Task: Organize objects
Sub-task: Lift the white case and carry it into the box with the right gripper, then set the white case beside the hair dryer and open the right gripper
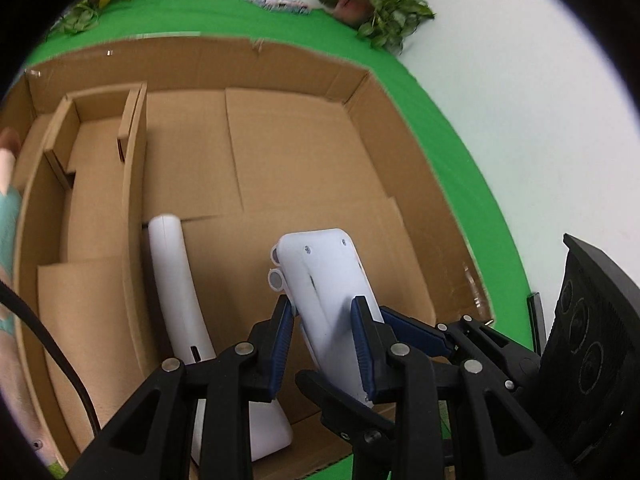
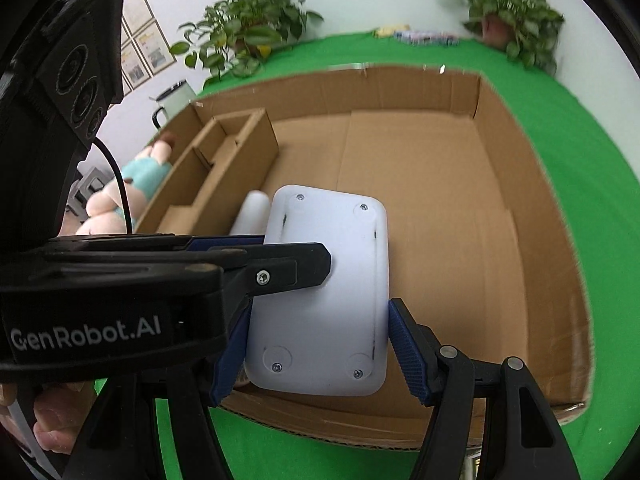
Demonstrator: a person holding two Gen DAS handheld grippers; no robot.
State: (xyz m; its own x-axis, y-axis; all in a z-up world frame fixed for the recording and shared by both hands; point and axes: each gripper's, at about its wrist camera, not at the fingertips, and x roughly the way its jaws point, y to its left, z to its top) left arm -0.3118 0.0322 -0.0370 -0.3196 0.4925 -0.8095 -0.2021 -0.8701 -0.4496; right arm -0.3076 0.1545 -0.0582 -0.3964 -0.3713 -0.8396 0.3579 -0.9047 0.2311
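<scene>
A flat white plastic device (image 1: 326,296) with screws on its back is held above the open cardboard box (image 1: 280,152). My left gripper (image 1: 324,344) is shut on its near end, pads on both edges. In the right wrist view the same device (image 2: 324,300) sits between my right gripper's (image 2: 316,348) blue pads, which touch its sides. A long white curved object (image 1: 180,300) lies in the box beside the cardboard divider (image 1: 134,184); its tip shows in the right wrist view (image 2: 254,212).
The box stands on a green cloth (image 2: 560,128). A plush doll (image 2: 132,188) lies left of the box, by a white mug (image 2: 172,100). Potted plants (image 2: 248,36) and small packets (image 1: 276,0) stand at the table's far edge by the white wall.
</scene>
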